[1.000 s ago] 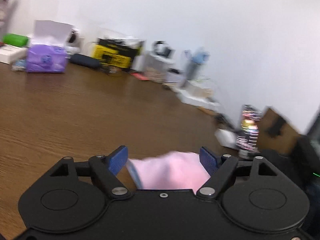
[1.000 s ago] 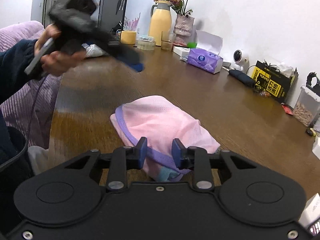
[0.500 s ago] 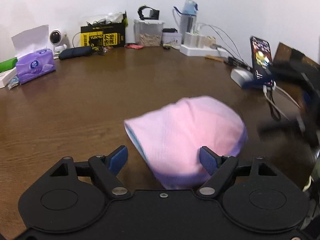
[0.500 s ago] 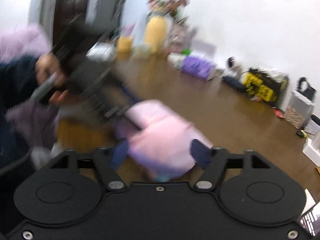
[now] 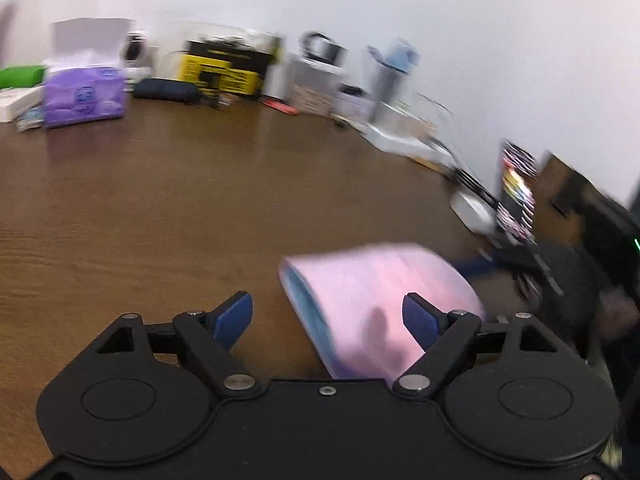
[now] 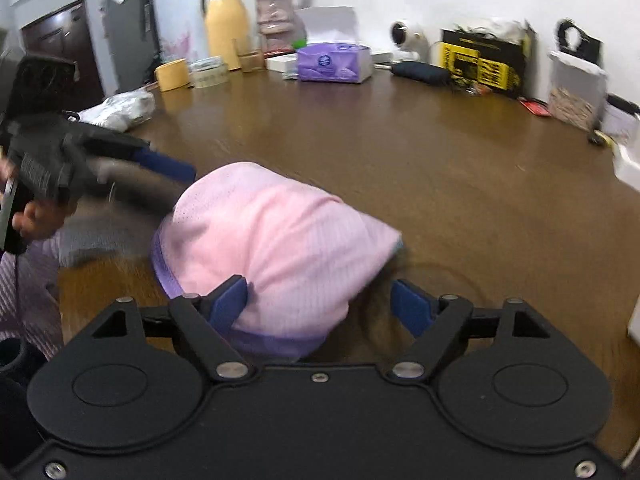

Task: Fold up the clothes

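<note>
The folded garment [image 6: 276,248] is pale pink mesh with a lilac hem and a light-blue lining edge; the bench [image 6: 440,168] is dark brown woodgrain; both tools are black with blue pads [image 5: 234,316]; the tissue box [image 6: 334,62] is purple; the jug [image 6: 226,34] is yellow

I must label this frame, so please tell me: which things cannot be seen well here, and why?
- Pink garment: near edge hidden behind each gripper body in both wrist views; how many folds it has cannot be told.
- Left gripper: smeared by motion in the right wrist view.
- Clutter along the wall: blurred in the left wrist view; labels unreadable.
- Right gripper: jaws opening; whether its left pad touches the cloth is unclear.
</note>
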Action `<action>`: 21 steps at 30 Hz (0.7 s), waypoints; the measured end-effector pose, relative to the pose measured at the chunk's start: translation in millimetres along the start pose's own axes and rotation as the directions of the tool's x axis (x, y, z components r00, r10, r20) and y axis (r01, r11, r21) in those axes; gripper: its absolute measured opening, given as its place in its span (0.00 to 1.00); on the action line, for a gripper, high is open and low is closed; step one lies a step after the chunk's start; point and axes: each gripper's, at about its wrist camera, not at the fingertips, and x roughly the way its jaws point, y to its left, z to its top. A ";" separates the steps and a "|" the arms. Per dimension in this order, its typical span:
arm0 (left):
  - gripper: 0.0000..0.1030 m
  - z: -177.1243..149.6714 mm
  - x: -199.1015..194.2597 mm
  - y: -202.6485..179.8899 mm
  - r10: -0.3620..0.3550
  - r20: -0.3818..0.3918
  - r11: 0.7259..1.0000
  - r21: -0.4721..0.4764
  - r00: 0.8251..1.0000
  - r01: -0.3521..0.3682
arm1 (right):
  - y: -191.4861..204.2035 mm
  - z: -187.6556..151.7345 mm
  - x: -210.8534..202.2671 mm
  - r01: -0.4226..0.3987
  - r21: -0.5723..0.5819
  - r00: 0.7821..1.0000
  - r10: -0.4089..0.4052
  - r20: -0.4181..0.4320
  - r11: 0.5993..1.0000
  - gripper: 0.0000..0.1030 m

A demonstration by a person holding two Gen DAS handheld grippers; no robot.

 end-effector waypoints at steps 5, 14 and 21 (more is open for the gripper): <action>0.71 15.8 26.8 8.4 0.050 -0.085 0.995 -0.078 0.995 -0.057 | -13.1 6.5 -31.6 -0.032 0.134 0.996 0.020 0.085 0.990 0.83; 0.49 26.5 43.8 18.1 -0.013 -0.143 0.988 -0.156 0.990 -0.009 | -66.8 28.8 11.7 -0.018 0.397 1.000 0.011 0.020 0.918 0.52; 0.06 20.9 38.9 15.9 -0.039 -0.077 0.976 -0.218 0.996 0.021 | -57.2 18.7 21.7 -0.016 0.417 0.999 0.001 0.036 0.909 0.08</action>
